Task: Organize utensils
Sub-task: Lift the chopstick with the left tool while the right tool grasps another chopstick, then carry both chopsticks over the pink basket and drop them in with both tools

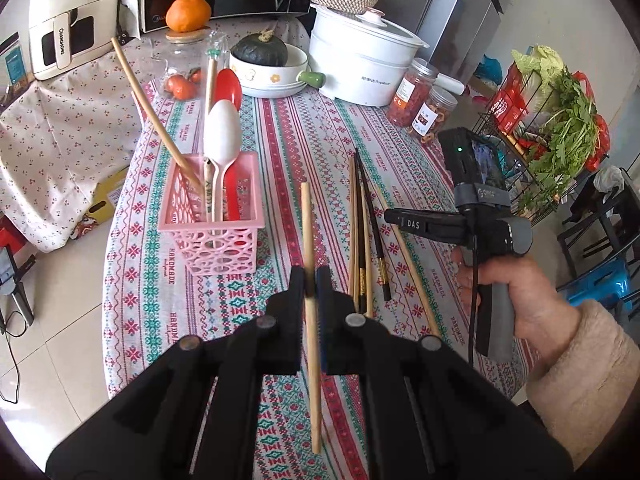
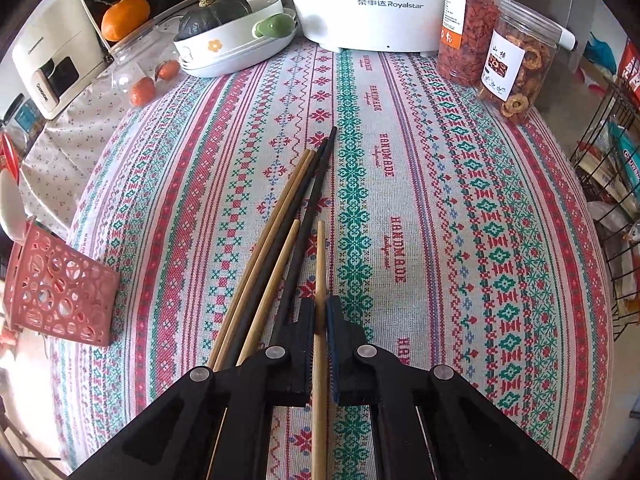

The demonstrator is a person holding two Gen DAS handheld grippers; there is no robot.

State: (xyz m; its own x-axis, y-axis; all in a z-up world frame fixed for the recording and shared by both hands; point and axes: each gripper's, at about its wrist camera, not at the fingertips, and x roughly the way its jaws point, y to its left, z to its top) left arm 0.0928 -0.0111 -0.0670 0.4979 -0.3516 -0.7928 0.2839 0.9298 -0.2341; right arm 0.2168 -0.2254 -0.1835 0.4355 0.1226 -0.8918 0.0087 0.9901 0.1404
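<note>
My left gripper [image 1: 311, 276] is shut on a light wooden chopstick [image 1: 308, 232] and holds it above the table, right of the pink basket [image 1: 212, 216]. The basket holds a white spoon [image 1: 222, 128], a red spoon [image 1: 229, 84] and two wooden chopsticks [image 1: 152, 112]. My right gripper [image 2: 321, 307] is shut on another wooden chopstick [image 2: 321, 264]; in the left wrist view the right gripper [image 1: 394, 216] hovers over the table. Several wooden and black chopsticks [image 2: 296, 208] lie on the patterned tablecloth [image 2: 440, 200] just left of it. The basket also shows at the left of the right wrist view [image 2: 60, 292].
At the back stand a white Royalstar cooker [image 2: 368, 4], two jars of dried fruit [image 2: 516, 68], a bowl with a green squash [image 2: 216, 16], a glass jar with oranges [image 2: 144, 76] and an orange [image 1: 188, 14]. A wire rack with greens [image 1: 560, 128] stands at the right.
</note>
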